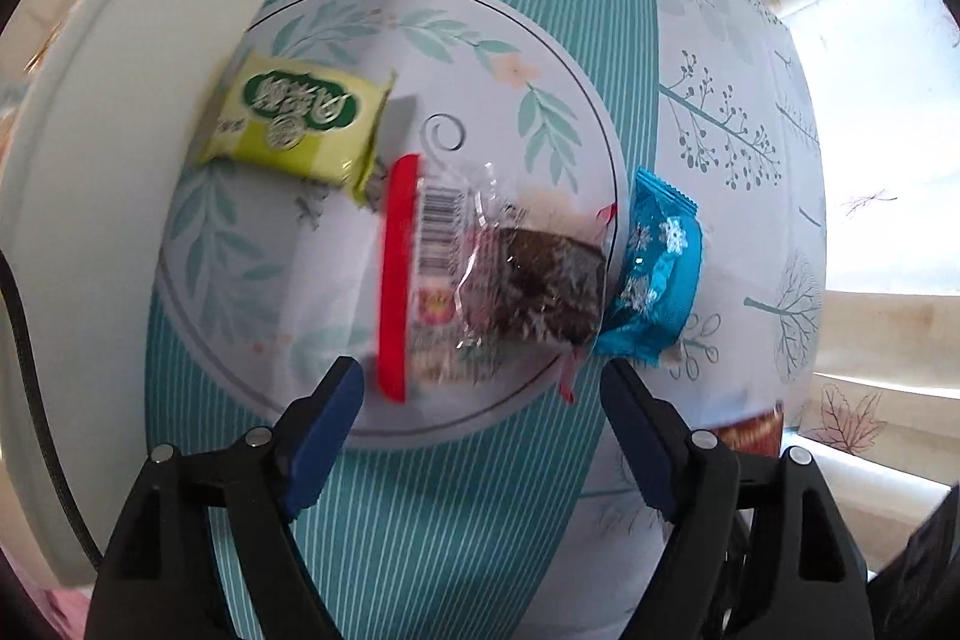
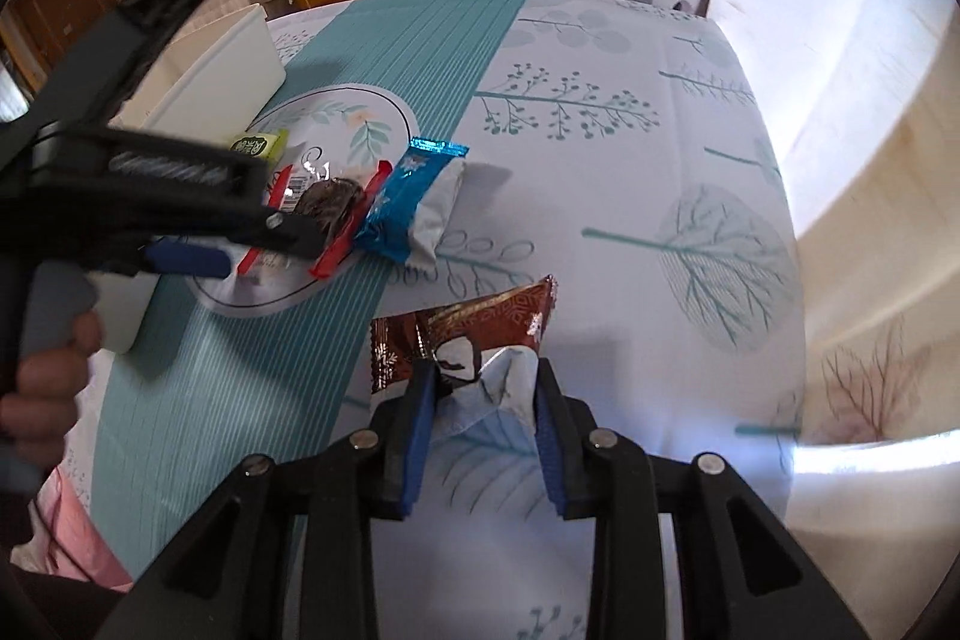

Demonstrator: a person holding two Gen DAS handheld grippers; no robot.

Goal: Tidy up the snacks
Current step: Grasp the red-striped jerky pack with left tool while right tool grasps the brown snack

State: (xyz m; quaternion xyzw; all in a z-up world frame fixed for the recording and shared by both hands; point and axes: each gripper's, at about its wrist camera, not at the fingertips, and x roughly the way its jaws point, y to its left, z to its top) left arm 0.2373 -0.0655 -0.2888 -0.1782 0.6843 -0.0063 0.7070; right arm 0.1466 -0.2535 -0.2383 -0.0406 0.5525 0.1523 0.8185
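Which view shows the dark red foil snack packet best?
The right wrist view: the dark red foil snack packet sits pinched between the right gripper pads. The left wrist view catches only a cropped sliver.

left gripper (image 1: 483,388): black frame, blue pads, silver screws | right gripper (image 2: 483,388): same

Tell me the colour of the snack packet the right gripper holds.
Dark red-brown with gold and white snowflake print: the packet, clearest in the right wrist view.
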